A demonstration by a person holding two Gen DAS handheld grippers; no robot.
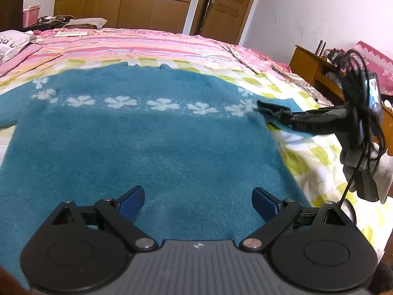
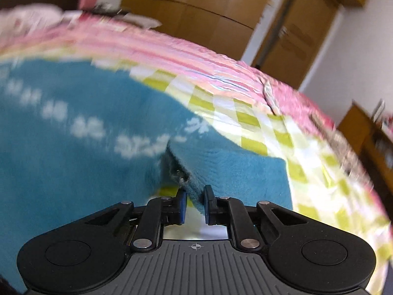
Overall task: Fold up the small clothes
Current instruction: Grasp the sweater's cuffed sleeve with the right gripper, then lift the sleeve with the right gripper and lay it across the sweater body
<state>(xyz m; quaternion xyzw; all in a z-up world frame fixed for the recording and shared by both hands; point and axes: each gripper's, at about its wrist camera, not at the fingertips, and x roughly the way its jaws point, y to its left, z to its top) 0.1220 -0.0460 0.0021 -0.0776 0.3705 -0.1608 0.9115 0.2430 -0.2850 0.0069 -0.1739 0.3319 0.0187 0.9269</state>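
Observation:
A fluffy teal sweater [image 1: 137,142] with a row of white flowers lies spread flat on the bed. My left gripper [image 1: 197,200] hovers open over its lower middle, with nothing between the blue pads. My right gripper [image 2: 195,205] is shut on the edge of the sweater's right sleeve [image 2: 233,172]. From the left wrist view the right gripper [image 1: 282,116] shows at the right side, pinching that sleeve edge and lifting it a little off the bed. The right wrist view is blurred by motion.
The bed has a yellow-and-white checked sheet [image 1: 309,157] and a pink striped blanket [image 1: 147,43] behind the sweater. A pillow [image 1: 12,44] lies at far left. A wooden nightstand [image 1: 316,71] stands at the right, wardrobes and a door behind.

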